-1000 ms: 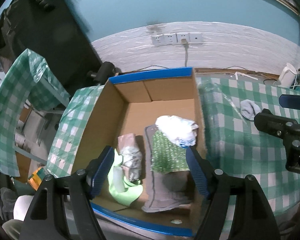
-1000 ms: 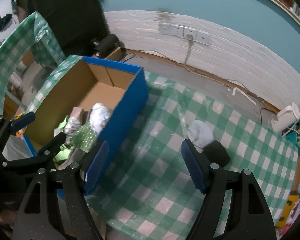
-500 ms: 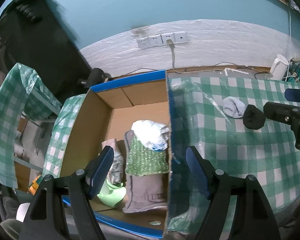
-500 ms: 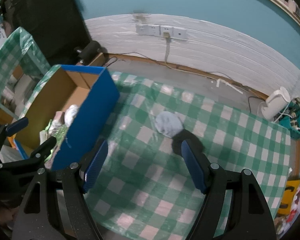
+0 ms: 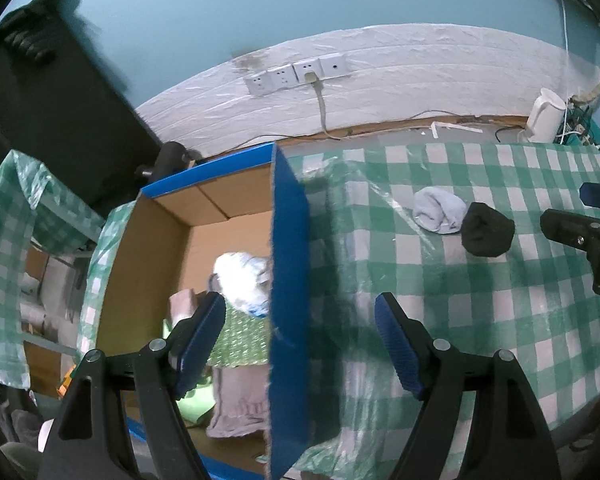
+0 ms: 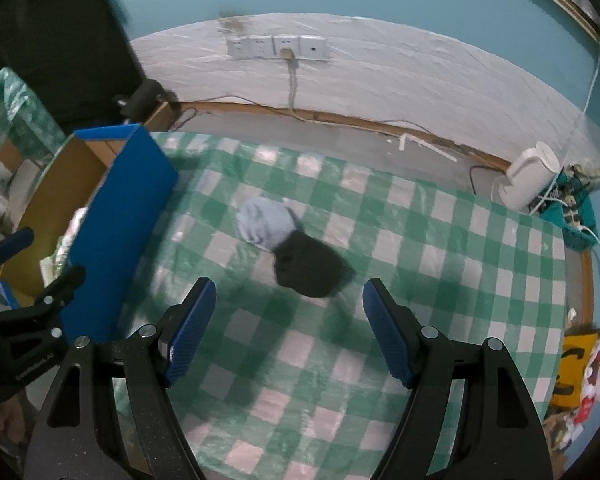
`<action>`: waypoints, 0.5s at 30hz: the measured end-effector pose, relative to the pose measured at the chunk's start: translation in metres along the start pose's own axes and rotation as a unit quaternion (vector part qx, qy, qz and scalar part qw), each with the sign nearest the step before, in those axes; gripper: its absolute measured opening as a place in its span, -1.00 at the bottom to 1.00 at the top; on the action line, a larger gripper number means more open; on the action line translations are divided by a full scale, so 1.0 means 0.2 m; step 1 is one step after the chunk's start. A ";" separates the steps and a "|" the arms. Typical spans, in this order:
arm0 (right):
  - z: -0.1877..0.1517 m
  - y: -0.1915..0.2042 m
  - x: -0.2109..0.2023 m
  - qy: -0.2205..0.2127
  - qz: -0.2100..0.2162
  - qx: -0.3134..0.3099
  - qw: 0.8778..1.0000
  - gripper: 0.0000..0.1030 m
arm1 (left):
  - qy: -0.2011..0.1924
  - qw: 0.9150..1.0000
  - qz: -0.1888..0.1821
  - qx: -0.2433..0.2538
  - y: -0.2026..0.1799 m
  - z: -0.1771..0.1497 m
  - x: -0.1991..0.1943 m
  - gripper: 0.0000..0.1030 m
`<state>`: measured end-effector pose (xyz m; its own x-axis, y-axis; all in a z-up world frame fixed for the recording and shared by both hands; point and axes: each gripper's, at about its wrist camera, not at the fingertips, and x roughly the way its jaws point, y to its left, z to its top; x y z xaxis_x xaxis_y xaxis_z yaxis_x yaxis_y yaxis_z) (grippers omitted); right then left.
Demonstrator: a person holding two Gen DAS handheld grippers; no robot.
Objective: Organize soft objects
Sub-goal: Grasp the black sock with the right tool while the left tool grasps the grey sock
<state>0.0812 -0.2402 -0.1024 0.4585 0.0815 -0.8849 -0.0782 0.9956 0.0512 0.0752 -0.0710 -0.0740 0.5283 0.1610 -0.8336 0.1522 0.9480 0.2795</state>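
1. My left gripper point(image 5: 300, 344) stands wide open with nothing between its blue pads; it hangs over the right wall of the cardboard box point(image 5: 290, 280), one finger above the inside of the box, the other above the table.
2. My right gripper point(image 6: 286, 330) is also wide open and empty, pointing down at the green checked tablecloth point(image 6: 420, 248).
3. The black sock point(image 6: 310, 266) lies on the cloth just beyond my right gripper's fingertips, roughly centred between them, a little blurred.
4. The light blue sock point(image 6: 264, 222) lies touching the black one on its far side, nearer the box.
5. From the left wrist I see both socks side by side at the right, with my right gripper's tip just beside the black one.
6. Inside the box I see a white bundle point(image 5: 242, 280) on top of a green knitted cloth point(image 5: 242, 340), a grey cloth point(image 5: 240, 412) below them, and a bit of light green fabric point(image 5: 194, 406) at the near edge.
7. A white kettle point(image 6: 530, 176) stands at the far right past the table's edge.
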 end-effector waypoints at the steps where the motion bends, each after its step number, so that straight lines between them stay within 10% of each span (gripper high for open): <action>1: 0.00 -0.02 0.01 0.001 -0.002 0.002 1.000 0.47 | 0.001 1.000 -0.001 0.002 -0.02 0.01 0.01 0.52; 15: 0.05 -0.08 0.27 0.024 0.001 -0.029 0.999 0.47 | 0.036 0.999 -0.018 0.029 -0.22 0.10 0.22 0.56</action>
<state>0.1160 -0.2517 -0.1468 0.4153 0.0792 -0.9062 -0.1300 0.9911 0.0270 0.1093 -0.1121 -0.1142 0.4603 0.1480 -0.8754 0.2203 0.9362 0.2740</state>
